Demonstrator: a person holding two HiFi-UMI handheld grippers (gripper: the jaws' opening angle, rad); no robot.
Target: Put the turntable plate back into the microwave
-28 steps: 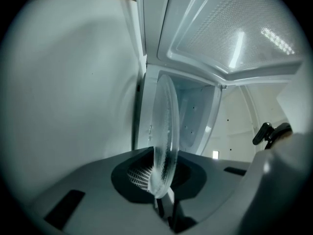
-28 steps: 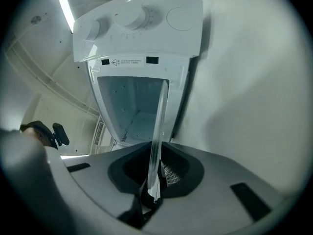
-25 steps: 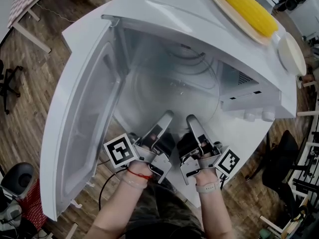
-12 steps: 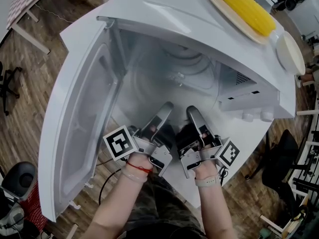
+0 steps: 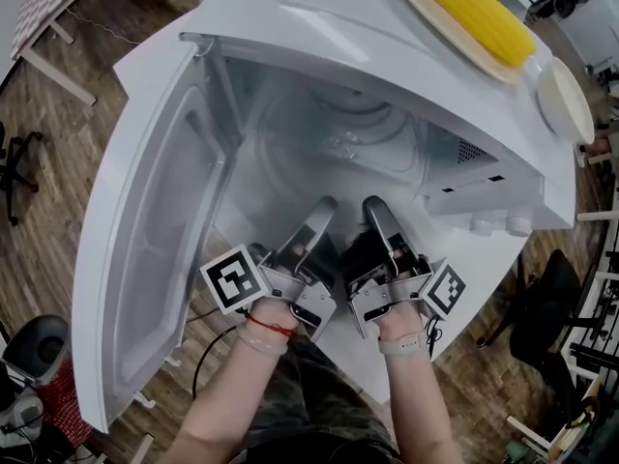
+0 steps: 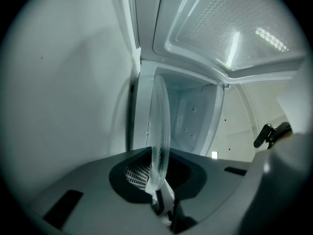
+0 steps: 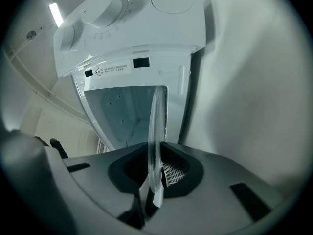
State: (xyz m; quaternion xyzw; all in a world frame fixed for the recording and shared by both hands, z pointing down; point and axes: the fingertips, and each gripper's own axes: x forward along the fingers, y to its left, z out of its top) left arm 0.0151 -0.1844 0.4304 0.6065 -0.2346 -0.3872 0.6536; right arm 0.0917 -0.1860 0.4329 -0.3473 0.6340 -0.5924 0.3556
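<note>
- Head view: the microwave (image 5: 319, 27) stands with its door (image 5: 155, 240) swung wide to the left.
- The left gripper (image 5: 319, 216) and right gripper (image 5: 375, 211) sit side by side at the mouth of the cavity, each in one of the person's hands.
- The clear glass plate (image 5: 338, 148) reaches from them into the cavity, its far rim deep inside.
- Left gripper view: the jaws are clamped on the plate's near rim, seen edge-on.
- Right gripper view: these jaws pinch the same rim likewise, below the control knobs (image 7: 102, 11).
- On top of the microwave, a corn cob (image 5: 474, 13) lies on a dish (image 5: 437, 22).
</note>
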